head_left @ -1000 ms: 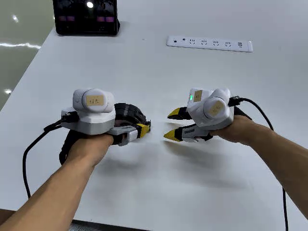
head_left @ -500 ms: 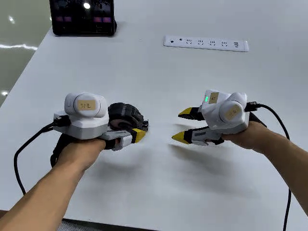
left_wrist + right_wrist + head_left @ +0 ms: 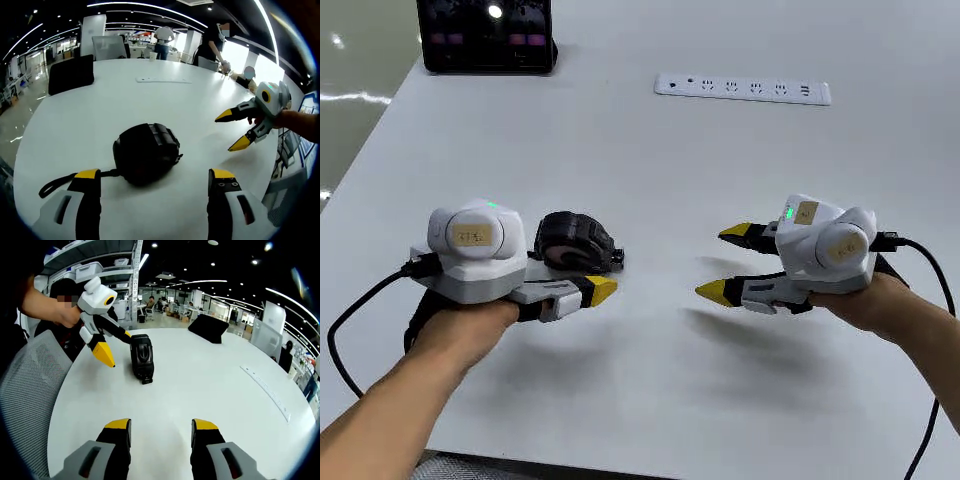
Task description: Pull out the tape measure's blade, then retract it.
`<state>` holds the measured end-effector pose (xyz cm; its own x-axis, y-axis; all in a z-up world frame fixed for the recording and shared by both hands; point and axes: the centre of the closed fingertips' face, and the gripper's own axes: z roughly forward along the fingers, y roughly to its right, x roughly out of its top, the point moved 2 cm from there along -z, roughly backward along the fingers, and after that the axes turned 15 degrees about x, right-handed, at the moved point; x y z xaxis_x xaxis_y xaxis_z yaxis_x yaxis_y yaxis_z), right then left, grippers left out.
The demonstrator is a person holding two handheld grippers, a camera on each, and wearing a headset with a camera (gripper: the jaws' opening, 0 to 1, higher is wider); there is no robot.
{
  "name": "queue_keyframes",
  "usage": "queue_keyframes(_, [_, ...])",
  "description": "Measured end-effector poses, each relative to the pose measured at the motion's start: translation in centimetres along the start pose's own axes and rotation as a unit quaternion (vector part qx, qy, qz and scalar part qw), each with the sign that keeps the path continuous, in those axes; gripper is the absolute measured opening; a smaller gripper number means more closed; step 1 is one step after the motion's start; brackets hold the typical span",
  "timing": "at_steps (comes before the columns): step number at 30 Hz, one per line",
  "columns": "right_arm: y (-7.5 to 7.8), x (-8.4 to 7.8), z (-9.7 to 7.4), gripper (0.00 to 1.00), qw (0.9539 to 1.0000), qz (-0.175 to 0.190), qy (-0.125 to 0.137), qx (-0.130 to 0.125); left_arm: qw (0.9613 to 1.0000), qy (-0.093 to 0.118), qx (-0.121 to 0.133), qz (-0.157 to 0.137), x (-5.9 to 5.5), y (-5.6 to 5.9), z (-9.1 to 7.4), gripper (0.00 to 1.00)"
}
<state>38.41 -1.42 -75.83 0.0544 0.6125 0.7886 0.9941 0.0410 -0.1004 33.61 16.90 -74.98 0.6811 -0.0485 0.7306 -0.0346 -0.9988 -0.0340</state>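
You are holding the left tongs (image 3: 155, 175) spread wide and gripping nothing; the black rubber-cased tape measure (image 3: 147, 152) is lying on the white table (image 3: 100, 100) just ahead of them, in the gap between their yellow tips, with its blade seemingly drawn in; the right tongs (image 3: 725, 262) are hovering open and empty, well apart from the case.

The case is sitting loose, so if you are closing the left tongs off-centre it is likely skidding or rolling out past the tips; its thin black strap (image 3: 55, 185) is trailing beside one left jaw and may be getting pinched in place of the body; the right tongs, coming in at a slant, may be slipping off the small blade hook and letting the blade whip back.

Against a second ago, the right tongs are sitting farther from the left pair, the gap between them standing wider; the case is lying by the left tongs as before.
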Motion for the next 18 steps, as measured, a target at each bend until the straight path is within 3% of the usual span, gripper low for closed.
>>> queue_keyframes(9, [-0.5, -0.7, -1.4, 0.55, 0.9993, 0.015, 0.024, -0.025, 0.9995, 0.025, -0.018, 0.004, -0.1, -0.3, -0.3, 0.91])
queue_keyframes(18, [-0.8, -1.7, -2.6, 0.62, 0.9985, 0.027, 0.029, -0.038, 0.9974, 0.048, -0.037, 0.04, -0.1, -0.2, -0.9, 0.92])
